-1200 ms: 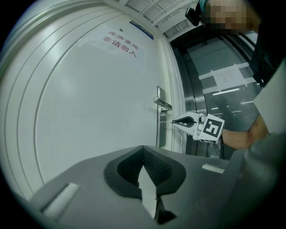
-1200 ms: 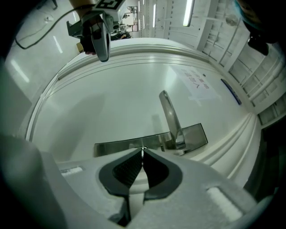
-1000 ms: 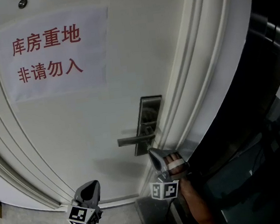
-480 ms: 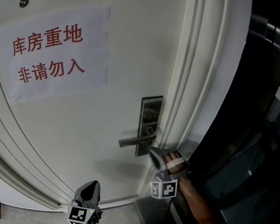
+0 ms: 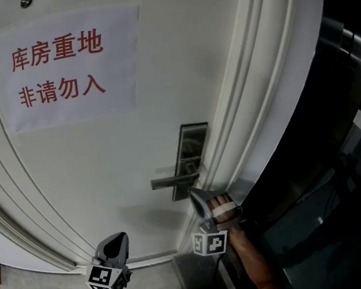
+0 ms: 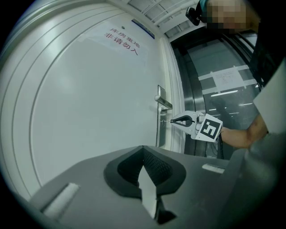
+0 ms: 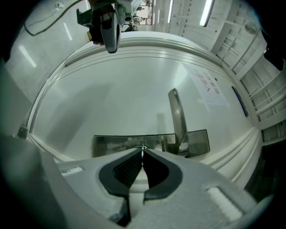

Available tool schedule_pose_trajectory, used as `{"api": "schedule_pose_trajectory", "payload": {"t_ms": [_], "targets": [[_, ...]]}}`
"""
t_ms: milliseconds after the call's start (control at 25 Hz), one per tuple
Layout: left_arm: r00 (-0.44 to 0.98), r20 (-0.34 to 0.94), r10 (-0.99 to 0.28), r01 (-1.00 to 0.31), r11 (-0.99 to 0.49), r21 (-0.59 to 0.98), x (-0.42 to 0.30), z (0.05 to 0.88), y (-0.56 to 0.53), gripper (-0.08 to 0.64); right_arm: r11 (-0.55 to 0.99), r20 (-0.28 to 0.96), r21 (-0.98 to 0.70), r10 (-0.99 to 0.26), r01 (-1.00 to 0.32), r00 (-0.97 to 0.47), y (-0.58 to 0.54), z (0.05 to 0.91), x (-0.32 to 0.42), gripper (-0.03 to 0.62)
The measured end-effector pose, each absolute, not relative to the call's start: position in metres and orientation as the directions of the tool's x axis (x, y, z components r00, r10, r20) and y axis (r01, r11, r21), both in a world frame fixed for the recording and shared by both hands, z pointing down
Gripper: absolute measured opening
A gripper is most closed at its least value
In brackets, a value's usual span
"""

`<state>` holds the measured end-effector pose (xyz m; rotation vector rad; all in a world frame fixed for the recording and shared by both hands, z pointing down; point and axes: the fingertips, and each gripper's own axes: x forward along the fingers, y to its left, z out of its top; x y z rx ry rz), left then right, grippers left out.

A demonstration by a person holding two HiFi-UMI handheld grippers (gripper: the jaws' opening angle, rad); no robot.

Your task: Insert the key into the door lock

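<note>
Right gripper pinching key at lock plate; white door; paper sign

We log one legible sign: a white rectangular paper sheet on the white panelled door, up and left of the grey steel lock plate. It carries two lines of red Chinese characters, 库房重地 above and 非请勿入 below. In both gripper views its print is too small for us to read. Right of the lock plate, pale notices on glass are illegible.
</note>
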<state>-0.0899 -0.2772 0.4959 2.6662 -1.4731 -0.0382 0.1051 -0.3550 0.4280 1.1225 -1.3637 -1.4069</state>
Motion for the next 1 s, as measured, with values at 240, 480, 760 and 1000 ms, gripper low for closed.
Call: {"api": "schedule_pose_trajectory", "payload": {"t_ms": [240, 480, 760, 1000], "targets": [[0.535, 0.025, -0.844, -0.842, -0.531, 0.097, -0.09, 0.497, -0.279, 0.003, -0.037, -0.039, 0.999, -0.974, -0.013, -0.222, -0.358, 0.428, 0.104, 0.012], [0.533, 0.025, -0.846, -0.843, -0.528, 0.1, -0.092, 0.497, -0.28, 0.003, -0.036, -0.038, 0.999, -0.975, -0.017, -0.219, -0.363, 0.427, 0.103, 0.012], [0.53, 0.022, -0.848, -0.845, -0.525, 0.103, -0.094, 0.497, -0.281, 0.003, -0.03, -0.032, 0.999, -0.977, -0.014, -0.213, -0.371, 0.427, 0.102, 0.012], [0.521, 0.023, -0.853, -0.85, -0.516, 0.106, -0.099, 0.498, -0.282, 0.003, -0.022, -0.026, 1.0, -0.977, -0.021, -0.213, -0.375, 0.426, 0.101, 0.012]]}}
